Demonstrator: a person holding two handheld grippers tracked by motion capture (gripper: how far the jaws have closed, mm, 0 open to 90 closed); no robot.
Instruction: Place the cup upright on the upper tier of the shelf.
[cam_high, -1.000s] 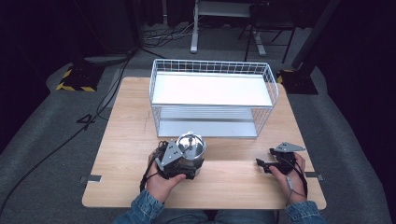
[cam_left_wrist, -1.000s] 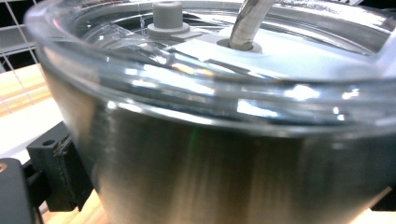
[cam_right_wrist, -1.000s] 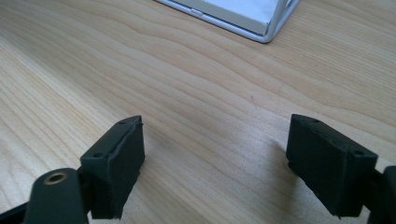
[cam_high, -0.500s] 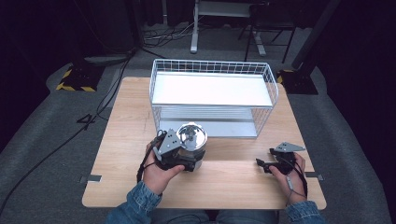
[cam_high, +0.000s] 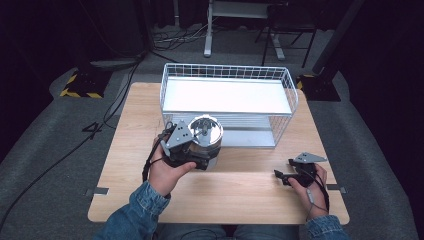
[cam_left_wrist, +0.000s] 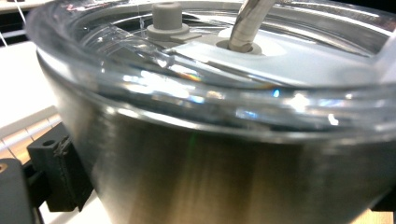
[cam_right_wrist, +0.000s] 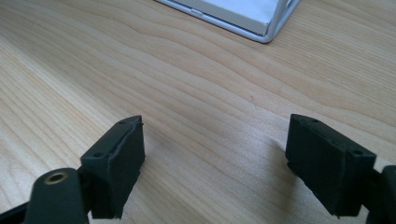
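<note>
A steel pot (cam_high: 207, 135) with a clear glass lid and knob is held above the table in front of the wire rack (cam_high: 227, 67). My left gripper (cam_high: 199, 152) is shut on its body, jaws wide around it. In the left gripper view the pot's brushed wall (cam_left_wrist: 224, 177) and lid (cam_left_wrist: 280, 56) are very close, with one black fingertip (cam_left_wrist: 51, 172) against its left side. My right gripper (cam_high: 282, 177) rests near the table's front right, open. Its jaws (cam_right_wrist: 215, 172) stand apart over bare wood with nothing between them.
The white wire rack has a white top shelf (cam_high: 225, 95) and a lower grey shelf (cam_high: 250, 135), and stands at the table's far middle. Its corner (cam_right_wrist: 268, 28) shows in the right gripper view. The wooden table (cam_high: 240, 200) stands on grey floor with cables beyond.
My left gripper has risen with the pot and carried it a little toward the rack. The right gripper has stayed where it was.
</note>
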